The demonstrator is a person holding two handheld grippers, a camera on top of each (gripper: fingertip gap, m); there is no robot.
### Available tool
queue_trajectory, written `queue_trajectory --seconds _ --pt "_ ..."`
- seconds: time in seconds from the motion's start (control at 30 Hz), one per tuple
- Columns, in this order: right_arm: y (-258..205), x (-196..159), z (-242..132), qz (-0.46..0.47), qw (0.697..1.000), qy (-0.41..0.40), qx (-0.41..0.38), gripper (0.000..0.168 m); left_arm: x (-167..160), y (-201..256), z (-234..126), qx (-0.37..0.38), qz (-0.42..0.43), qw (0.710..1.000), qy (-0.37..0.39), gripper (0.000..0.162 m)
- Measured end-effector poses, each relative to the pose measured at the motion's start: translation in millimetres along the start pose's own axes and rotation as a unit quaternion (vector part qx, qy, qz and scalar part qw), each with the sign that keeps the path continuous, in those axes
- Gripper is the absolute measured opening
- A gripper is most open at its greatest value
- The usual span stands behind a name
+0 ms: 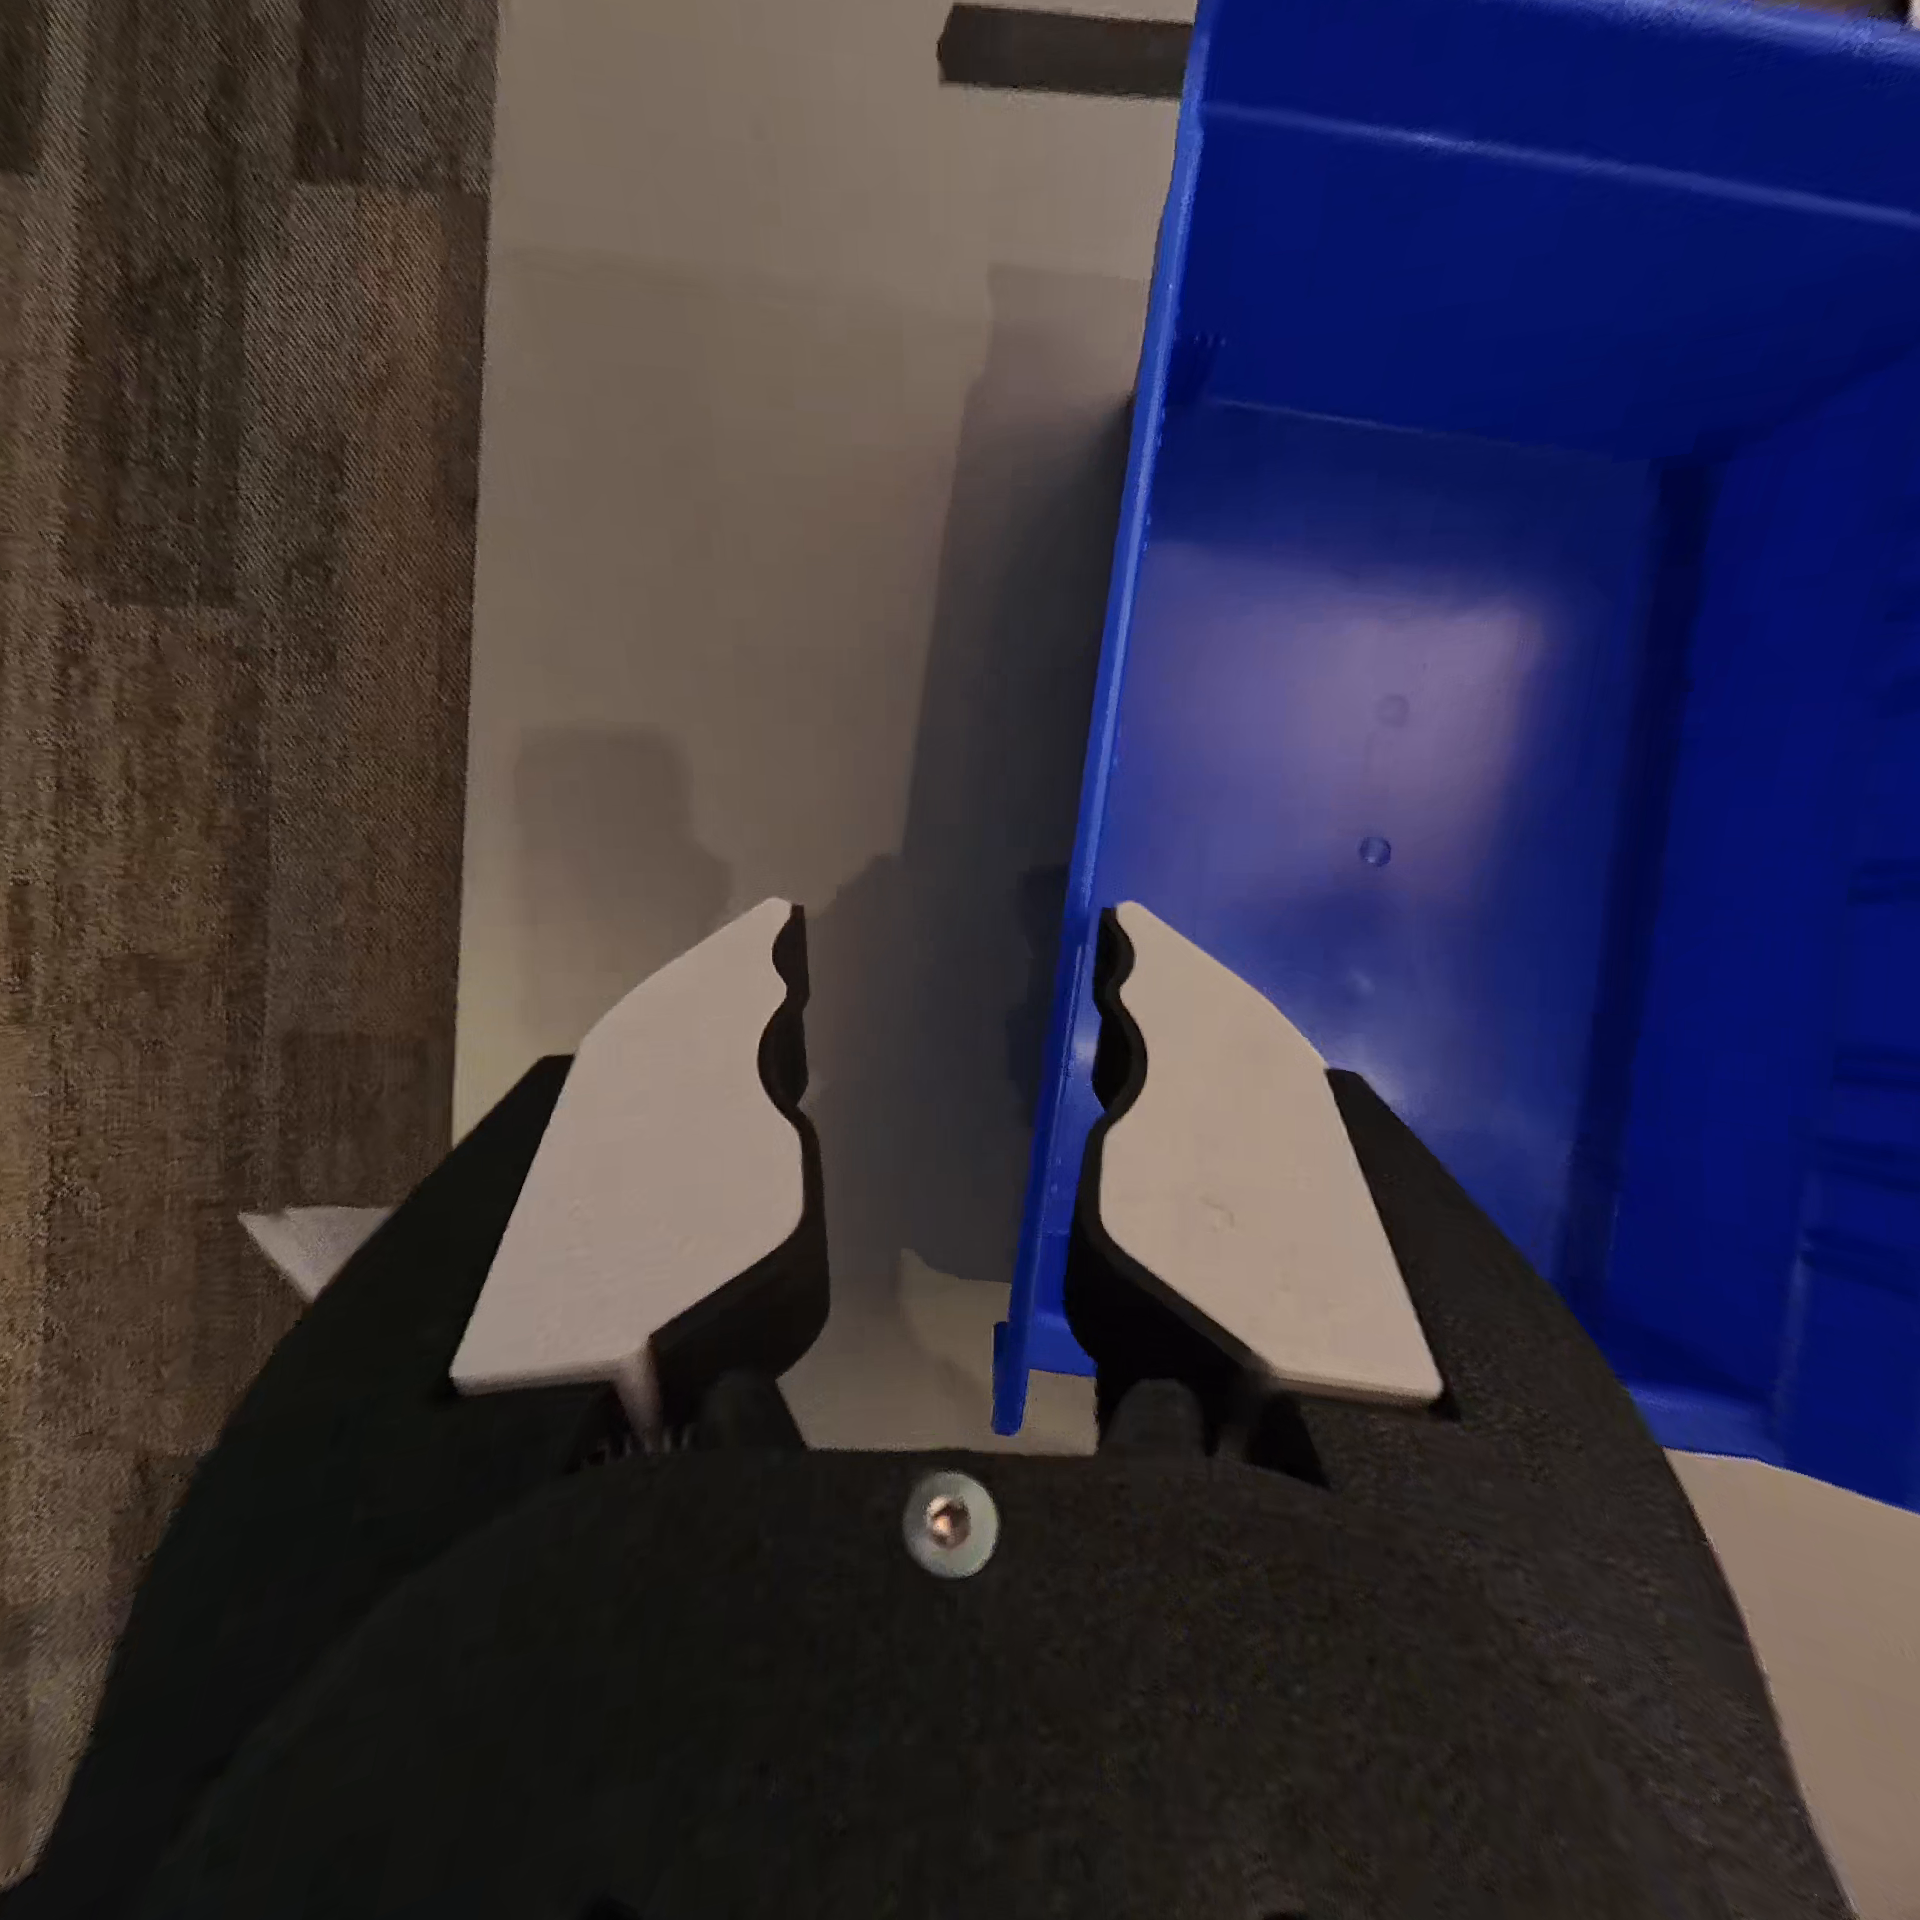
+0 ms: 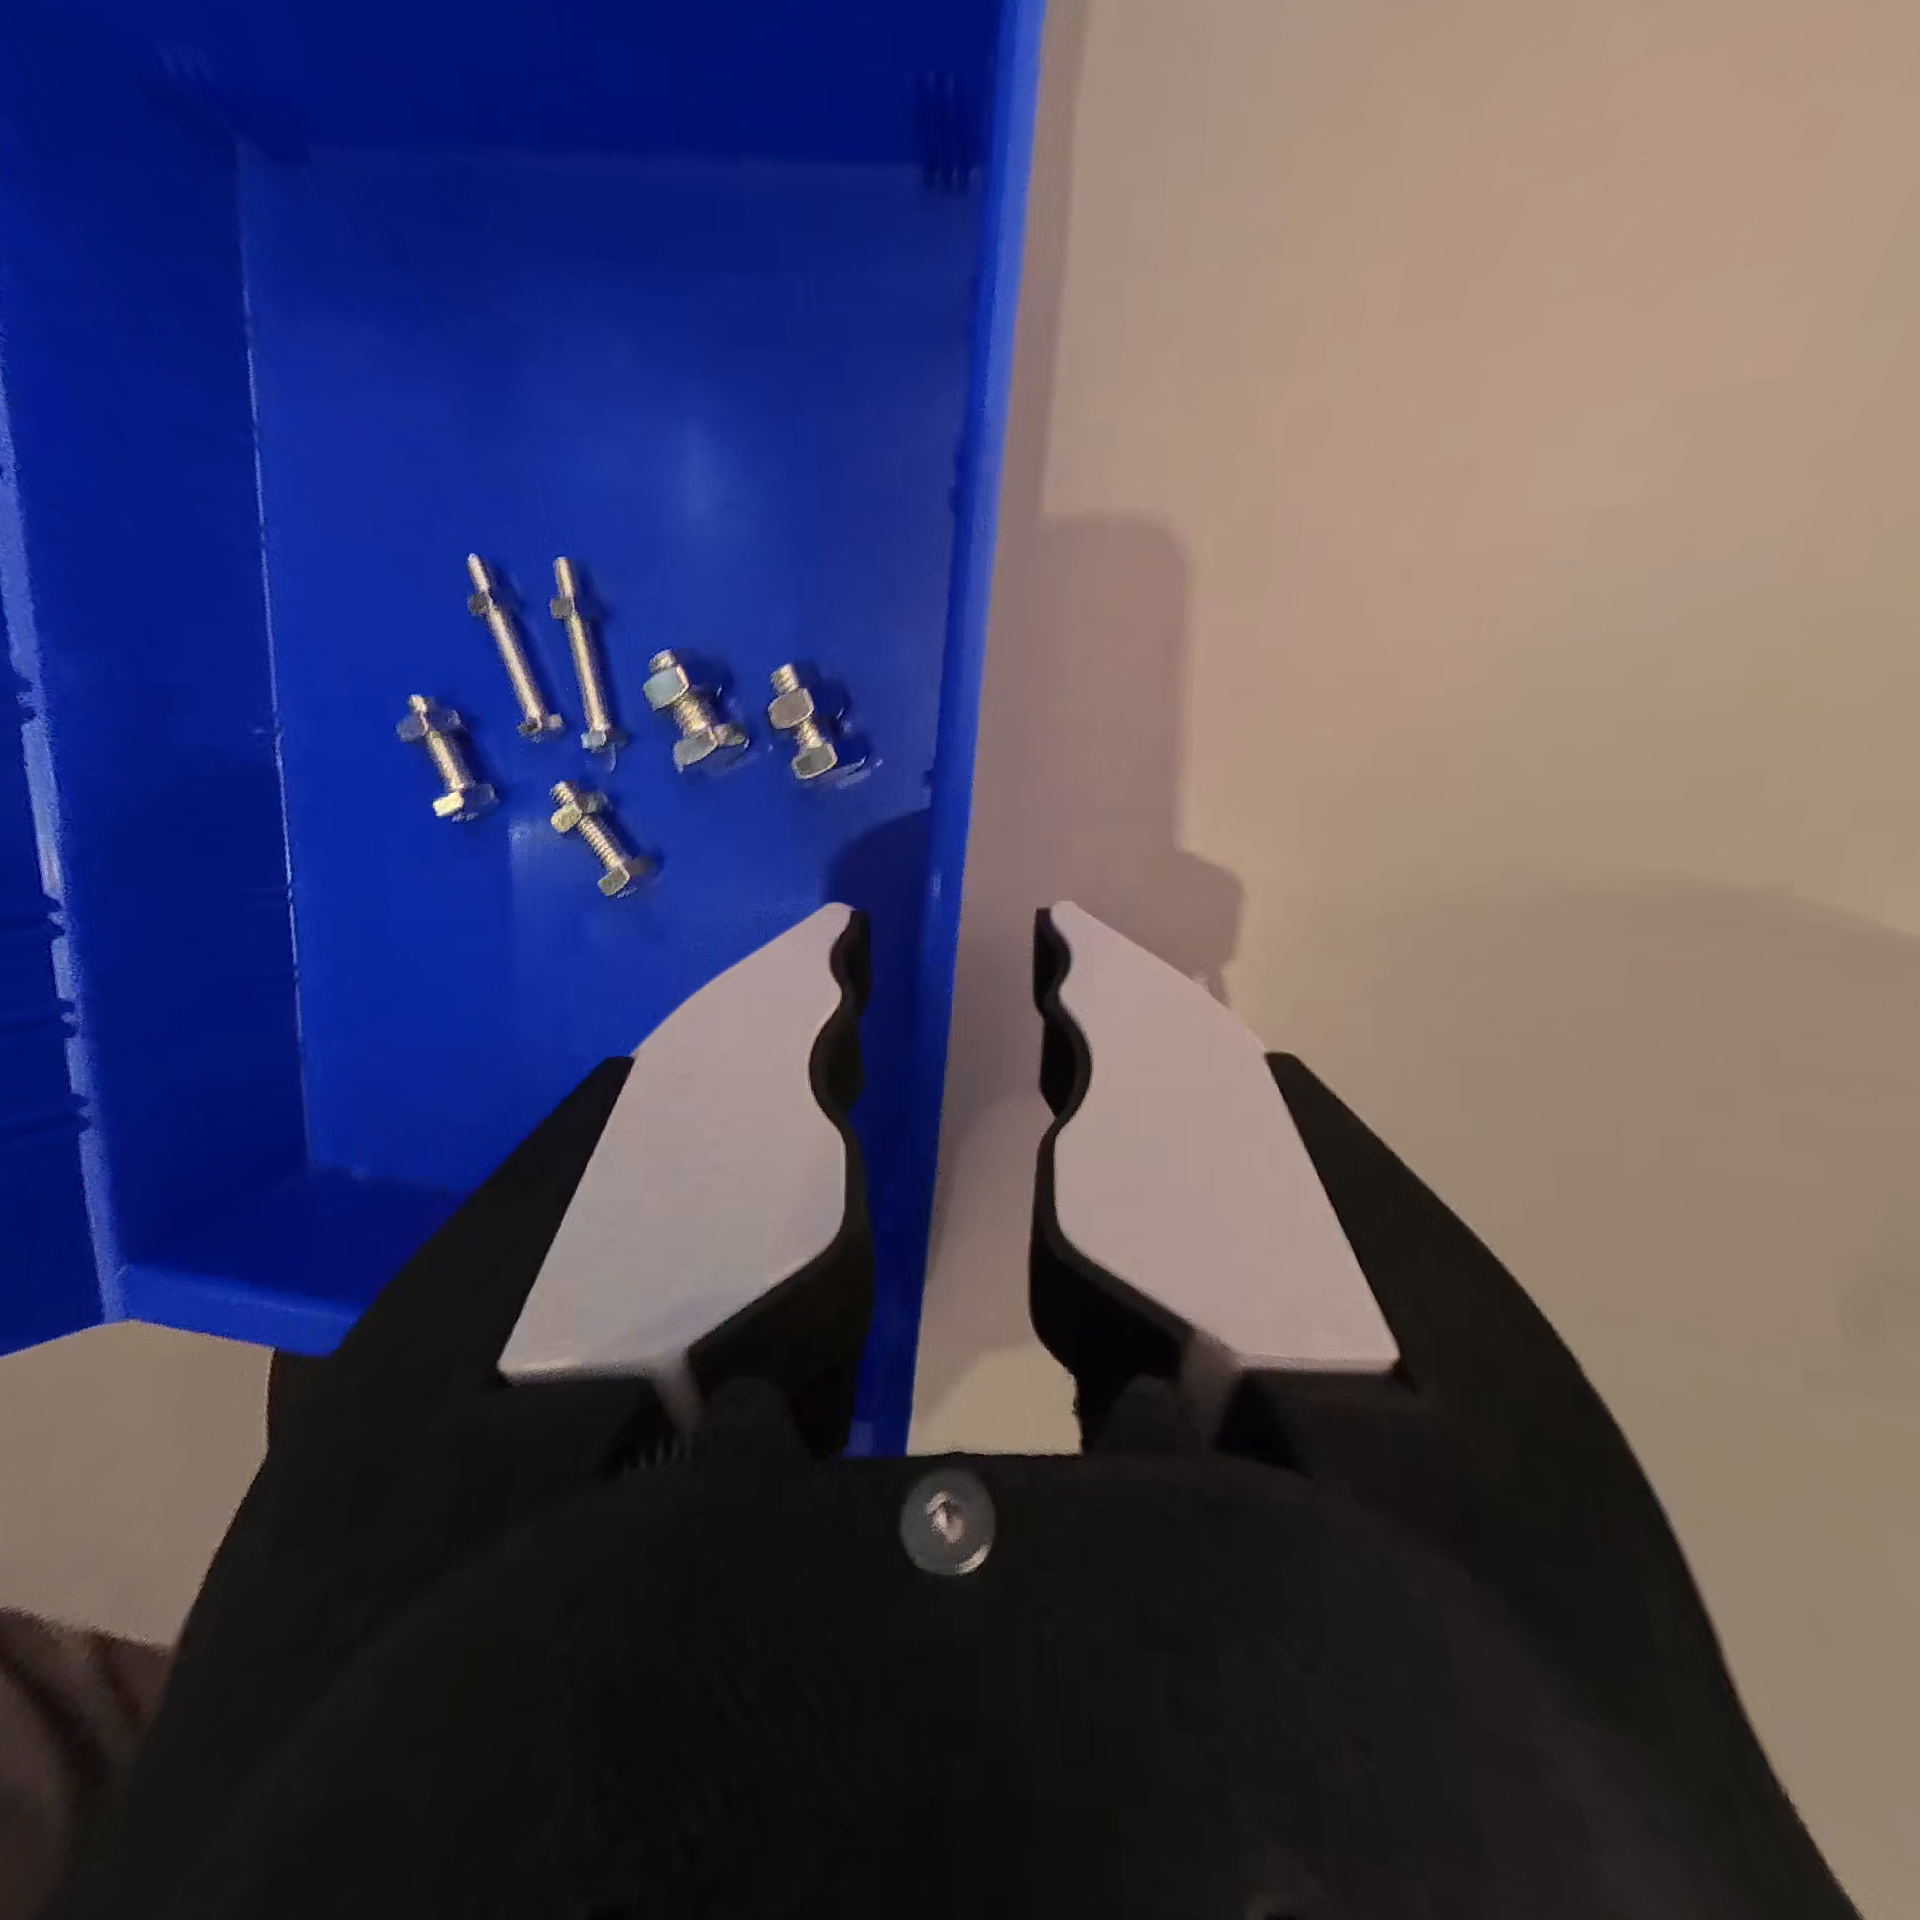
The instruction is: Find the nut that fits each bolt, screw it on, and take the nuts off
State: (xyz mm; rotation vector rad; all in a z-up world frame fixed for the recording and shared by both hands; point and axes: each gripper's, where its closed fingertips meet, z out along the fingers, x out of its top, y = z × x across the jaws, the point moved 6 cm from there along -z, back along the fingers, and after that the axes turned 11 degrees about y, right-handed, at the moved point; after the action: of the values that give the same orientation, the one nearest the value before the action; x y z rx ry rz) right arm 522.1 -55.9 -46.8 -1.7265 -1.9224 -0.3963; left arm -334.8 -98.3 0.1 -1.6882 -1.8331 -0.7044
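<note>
White tabletop (image 1: pixel 727 520) carries a blue plastic bin (image 1: pixel 1455 727); brown patterned carpet (image 1: pixel 208 623) fills the 9 o'clock side of the left wrist view, and a dark bar (image 1: pixel 1060 62) at 12 o'clock is cut off by the bin wall and cannot be identified.

Left gripper (image 1: pixel 951 914): jaws parted, straddling the bin's left side wall, with its right finger (image 1: pixel 1226 1143) inside the bin and the other outside over the table. Contact with the wall appears slight at most; the view is blurred there. The bin's right portion runs out of frame at 3 o'clock.

Right gripper (image 2: pixel 945 914): jaws parted, straddling the bin's right side wall (image 2: pixel 977 623), one finger inside, one outside, nothing clamped.

Six bolts (image 2: pixel 623 727) lie on the bin floor toward 10 o'clock from the right gripper's tips, each carrying a nut (image 2: pixel 665 688) on its shank. Two are long and thin, two short and thick, two short and slimmer. Thread detail is too blurred to read.
</note>
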Motion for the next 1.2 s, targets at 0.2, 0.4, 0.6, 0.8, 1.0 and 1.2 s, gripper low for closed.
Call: queue_trajectory --seconds 0.2,0.4,0.6,0.8,1.0,1.2 --pt "-3 -10 14 0.013 0.998 -0.053 0.021 0.008 -22 4 16 -0.042 -0.044 0.994 -0.089 0.037" --pt "-4 -10 16 0.021 0.998 -0.063 0.014 0.007 -22 6 20 -0.057 -0.066 0.992 -0.094 0.025" --pt "-4 -10 16 0.024 0.997 -0.066 0.010 0.007 -26 19 31 -0.052 -0.041 0.988 -0.139 0.006" --pt "-26 -5 22 0.029 0.995 -0.085 0.034 0.007 -25 63 31 -0.071 0.024 0.978 -0.194 0.005" --pt "-71 9 37 0.007 0.993 -0.115 0.038 0.007 -18 137 41 -0.056 0.130 0.965 -0.219 0.012" --pt "-123 15 48 -0.027 0.989 -0.134 0.052 0.007 -20 199 44 -0.023 0.234 0.948 -0.214 0.024"
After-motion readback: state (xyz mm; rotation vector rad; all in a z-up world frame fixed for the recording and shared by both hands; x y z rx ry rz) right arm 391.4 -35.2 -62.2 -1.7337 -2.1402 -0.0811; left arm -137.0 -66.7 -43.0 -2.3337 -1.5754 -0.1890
